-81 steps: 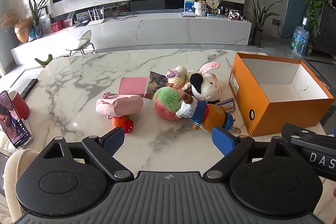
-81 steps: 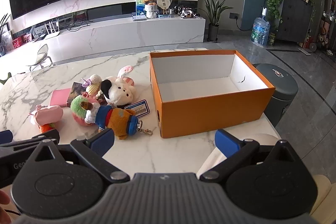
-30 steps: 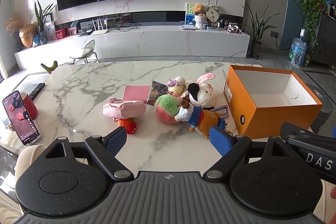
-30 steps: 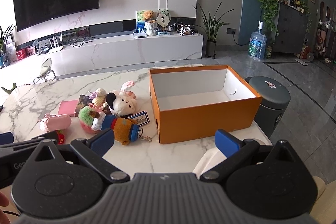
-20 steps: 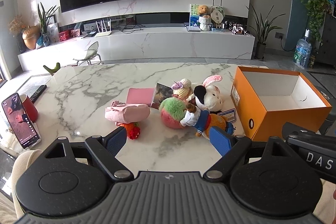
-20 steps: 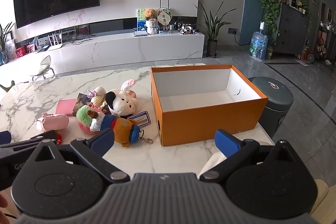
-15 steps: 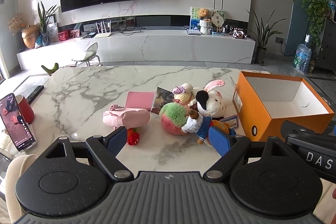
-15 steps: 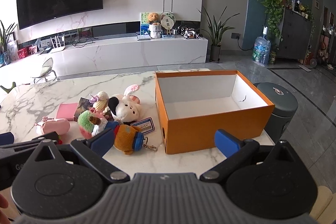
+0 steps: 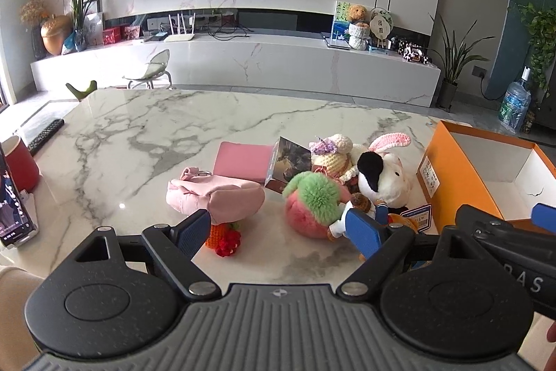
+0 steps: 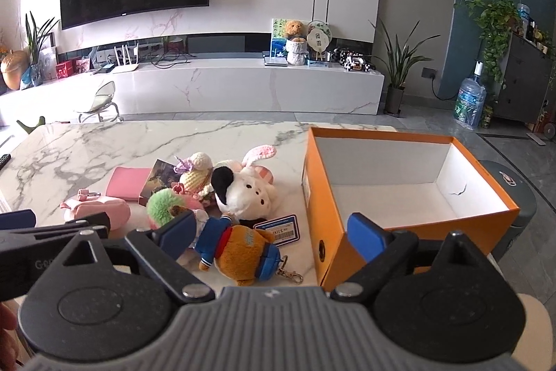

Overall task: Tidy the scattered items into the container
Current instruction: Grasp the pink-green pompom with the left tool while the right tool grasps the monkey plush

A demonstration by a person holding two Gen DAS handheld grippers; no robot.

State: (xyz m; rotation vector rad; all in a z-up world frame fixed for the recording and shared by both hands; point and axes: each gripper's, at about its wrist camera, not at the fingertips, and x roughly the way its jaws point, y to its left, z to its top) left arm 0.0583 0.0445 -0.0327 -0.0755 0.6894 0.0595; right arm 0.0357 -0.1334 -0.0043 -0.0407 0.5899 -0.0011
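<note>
While the orange box (image 10: 410, 197) stands open-topped at the right end of the marble table (image 9: 156, 124), its white interior bare, the scattered items are heaped just beside its left wall. Nearest the box lies a white plush with a black ear (image 10: 246, 193); at its 6 o'clock a doll in a blue jacket and brown trousers (image 10: 239, 249) is laid across the marble, a metal clasp trailing at its 4 o'clock. A blue-edged barcode tag (image 10: 279, 228) is seen between the doll and the box. At the doll's 10 o'clock sits a pink ball with a green tuft (image 9: 312, 204), touching the white plush, and behind it a cream crocheted doll (image 9: 330, 152) and a dark picture card (image 9: 290, 166) are pressed together. A pink pad (image 9: 243, 160) lies flat at the card's 9 o'clock, a pink pouch (image 9: 215, 197) at the pad's 7 o'clock, and a small red and orange knitted piece (image 9: 224, 237) is tucked under the pouch's near edge.

The left gripper (image 9: 278, 230) is held released above the near marble, nothing between its blue pads, the knitted piece partly hidden behind its left finger. The right gripper (image 10: 271, 232) is likewise spread wide and empty; the doll lies on the table in the gap between its fingers, and the box's near corner is masked by its right finger.

A red cup (image 9: 19, 162) and a phone (image 9: 14, 214) stand at the table's far left edge, well apart from the heap.
</note>
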